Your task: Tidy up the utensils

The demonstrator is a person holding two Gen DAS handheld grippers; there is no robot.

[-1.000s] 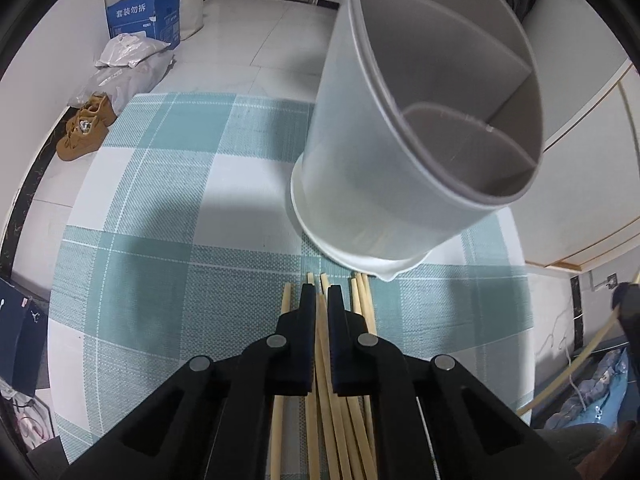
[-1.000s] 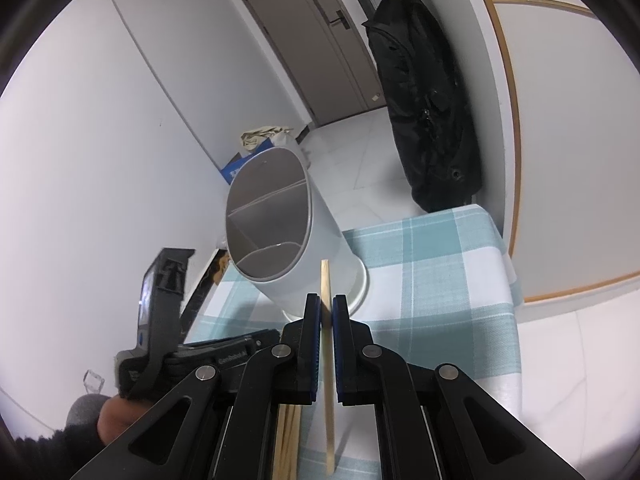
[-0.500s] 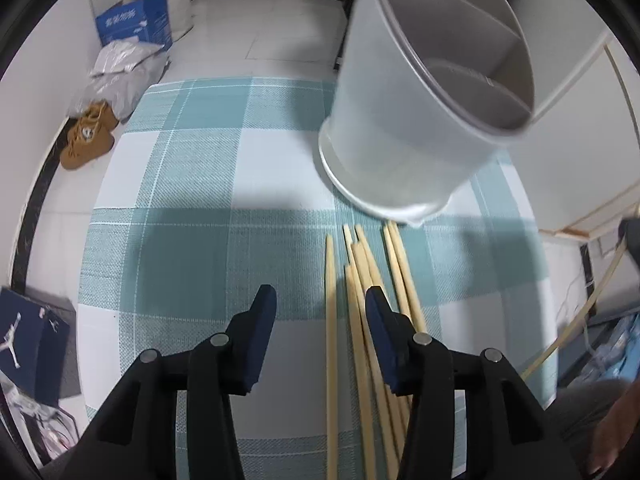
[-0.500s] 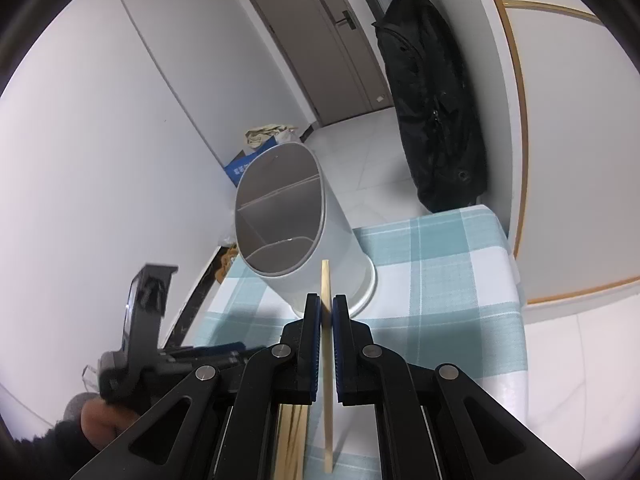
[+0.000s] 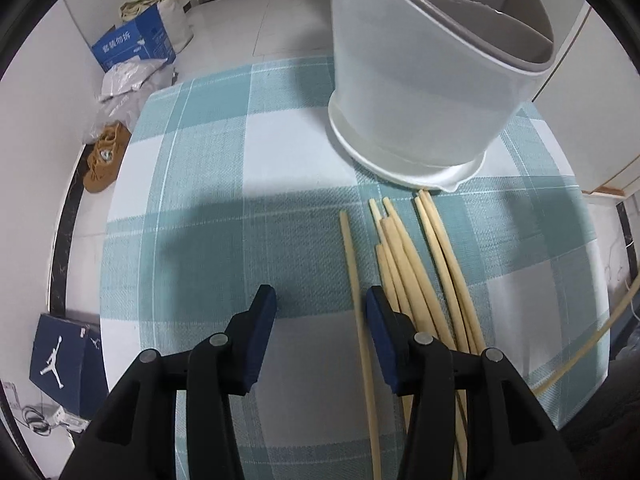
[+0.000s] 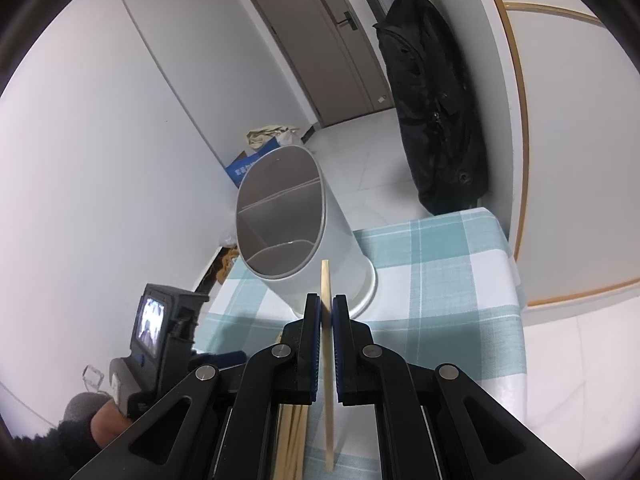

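Observation:
Several pale wooden chopsticks [image 5: 404,256] lie side by side on the teal checked tablecloth [image 5: 200,184], their tips near the base of a white divided utensil holder [image 5: 420,92]. My left gripper [image 5: 320,294] hovers over them, open. One separate chopstick [image 5: 352,264] runs between its jaws close to the right finger, and neither pad presses on it. My right gripper [image 6: 327,300] is shut on a single chopstick [image 6: 325,276] held upright, in front of the holder [image 6: 340,248]. That held chopstick also shows at the right edge of the left wrist view.
Beyond the table the floor holds a blue cardboard box [image 5: 136,46], plastic bags, tan shoes [image 5: 104,156] and a dark shoebox [image 5: 60,356]. A black coat [image 6: 432,120] hangs by the door. A person's hand [image 6: 108,420] holds the left gripper at lower left.
The left gripper's jaws went from shut over the chopsticks to open, and the gripper turned so the chopsticks now sit right of centre. The right gripper kept still with its chopstick.

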